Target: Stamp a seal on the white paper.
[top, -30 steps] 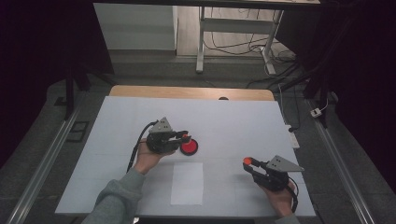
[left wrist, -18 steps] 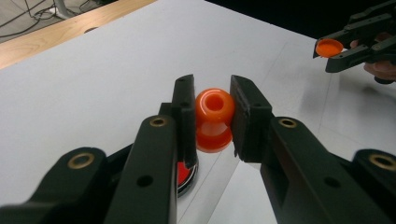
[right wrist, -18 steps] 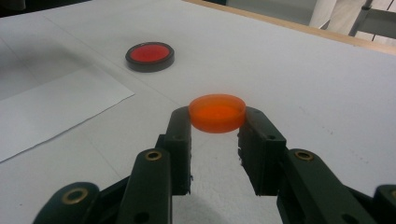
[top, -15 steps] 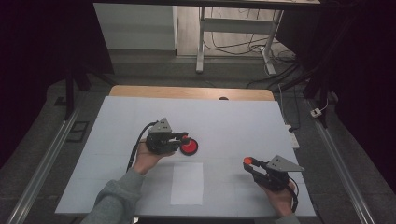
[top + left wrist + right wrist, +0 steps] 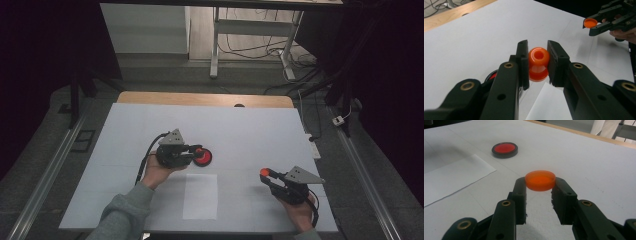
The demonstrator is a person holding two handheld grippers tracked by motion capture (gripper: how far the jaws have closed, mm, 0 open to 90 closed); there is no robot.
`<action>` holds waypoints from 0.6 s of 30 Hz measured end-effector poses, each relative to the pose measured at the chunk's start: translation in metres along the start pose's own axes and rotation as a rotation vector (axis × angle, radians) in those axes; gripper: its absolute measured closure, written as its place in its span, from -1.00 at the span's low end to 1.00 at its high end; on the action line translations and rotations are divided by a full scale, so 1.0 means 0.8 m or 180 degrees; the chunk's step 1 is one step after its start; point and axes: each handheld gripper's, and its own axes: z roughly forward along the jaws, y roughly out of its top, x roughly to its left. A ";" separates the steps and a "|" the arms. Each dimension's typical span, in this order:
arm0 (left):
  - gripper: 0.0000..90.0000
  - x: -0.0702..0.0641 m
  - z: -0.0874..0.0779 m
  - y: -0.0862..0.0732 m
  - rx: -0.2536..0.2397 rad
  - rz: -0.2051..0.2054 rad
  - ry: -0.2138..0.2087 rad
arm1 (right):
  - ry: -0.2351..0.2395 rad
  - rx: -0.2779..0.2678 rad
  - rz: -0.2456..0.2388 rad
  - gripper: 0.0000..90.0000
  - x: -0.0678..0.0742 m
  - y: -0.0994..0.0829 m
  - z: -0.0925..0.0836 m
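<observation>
Holding steady, no change: L tongs [image 5: 537,62] clamp orange bottle [image 5: 538,63], R tongs [image 5: 539,188] clamp orange cap [image 5: 540,180].

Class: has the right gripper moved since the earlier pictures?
No. The right gripper sits at the same spot beside the paper sheet, holding its orange cap.

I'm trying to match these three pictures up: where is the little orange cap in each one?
High view: orange cap lower right, at the right gripper's tip.
Left gripper view: top right, far off.
Right gripper view: centre, pinched between the jaws.
Shared landmark: the white paper sheet.
</observation>
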 end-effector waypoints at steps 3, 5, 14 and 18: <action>0.62 -0.002 -0.001 -0.001 0.0002 -0.0005 -0.0022 | -0.0004 -0.0004 0.0006 0.44 -0.001 0.000 0.000; 0.62 -0.003 -0.002 -0.002 -0.0003 -0.0008 -0.0043 | -0.0004 -0.0005 0.0009 0.44 -0.001 0.000 -0.001; 0.62 -0.010 -0.006 -0.006 0.0031 0.0011 -0.0102 | -0.0005 0.0006 0.0002 0.44 0.000 0.000 0.000; 0.62 -0.013 -0.008 -0.006 0.0031 0.0026 -0.0110 | 0.0000 0.0000 0.0002 0.44 0.000 0.000 0.000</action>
